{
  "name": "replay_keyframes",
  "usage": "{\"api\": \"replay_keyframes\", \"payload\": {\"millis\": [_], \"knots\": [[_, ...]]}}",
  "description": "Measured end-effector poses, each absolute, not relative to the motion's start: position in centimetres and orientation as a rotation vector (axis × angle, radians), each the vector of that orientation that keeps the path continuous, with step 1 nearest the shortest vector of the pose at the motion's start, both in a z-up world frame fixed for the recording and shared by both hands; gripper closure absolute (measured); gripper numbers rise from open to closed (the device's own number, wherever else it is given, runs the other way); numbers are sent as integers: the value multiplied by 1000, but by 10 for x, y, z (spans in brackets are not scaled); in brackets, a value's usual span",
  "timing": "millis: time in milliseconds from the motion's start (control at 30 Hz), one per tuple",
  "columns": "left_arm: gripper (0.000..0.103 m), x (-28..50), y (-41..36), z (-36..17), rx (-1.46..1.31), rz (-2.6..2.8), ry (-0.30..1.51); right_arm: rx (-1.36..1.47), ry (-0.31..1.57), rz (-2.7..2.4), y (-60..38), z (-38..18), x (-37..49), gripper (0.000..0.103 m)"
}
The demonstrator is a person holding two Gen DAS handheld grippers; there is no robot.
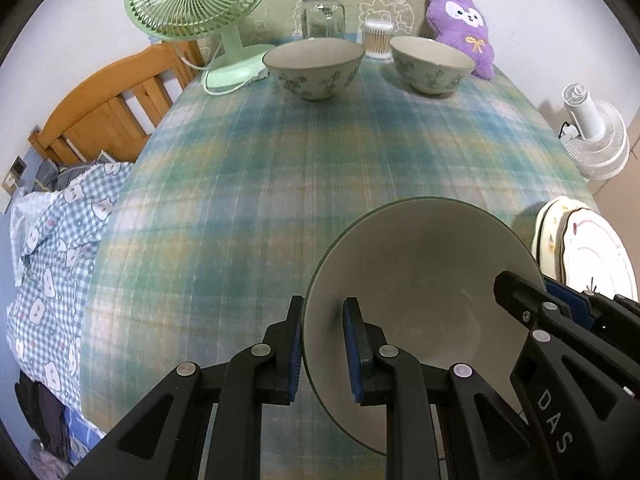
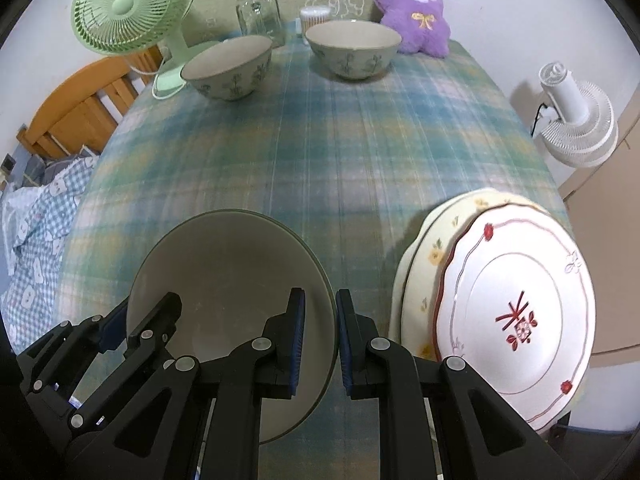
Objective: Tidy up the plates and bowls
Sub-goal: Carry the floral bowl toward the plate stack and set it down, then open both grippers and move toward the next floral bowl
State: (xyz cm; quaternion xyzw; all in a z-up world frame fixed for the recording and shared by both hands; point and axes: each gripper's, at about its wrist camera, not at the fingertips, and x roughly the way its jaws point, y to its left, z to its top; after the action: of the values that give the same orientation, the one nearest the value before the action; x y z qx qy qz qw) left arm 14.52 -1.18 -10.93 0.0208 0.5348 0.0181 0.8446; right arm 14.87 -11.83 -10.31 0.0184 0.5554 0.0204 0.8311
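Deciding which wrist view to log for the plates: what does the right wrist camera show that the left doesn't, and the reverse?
Only the right wrist view shows the whole red-patterned plate stacked on the yellow-flowered plate; in the left view the stack is cut by the edge. Only the left shows more of the checked bedding. Both share the held bowl, pinched at opposite rims by the left gripper and right gripper, and two patterned bowls.
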Motion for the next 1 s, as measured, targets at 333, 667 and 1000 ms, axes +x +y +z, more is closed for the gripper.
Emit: {"api": "replay_keyframes", "payload": {"millis": [333, 667, 1000], "knots": [[69, 141, -13, -108, 19, 46, 1115, 55, 1177, 85, -126, -103, 151, 84], [42, 143, -18, -70, -2, 97, 1058, -5, 1063, 125, -135, -55, 152, 34], [31, 168, -13, -18, -6, 131, 937, -10, 951, 159, -135, 0, 181, 34]]}}
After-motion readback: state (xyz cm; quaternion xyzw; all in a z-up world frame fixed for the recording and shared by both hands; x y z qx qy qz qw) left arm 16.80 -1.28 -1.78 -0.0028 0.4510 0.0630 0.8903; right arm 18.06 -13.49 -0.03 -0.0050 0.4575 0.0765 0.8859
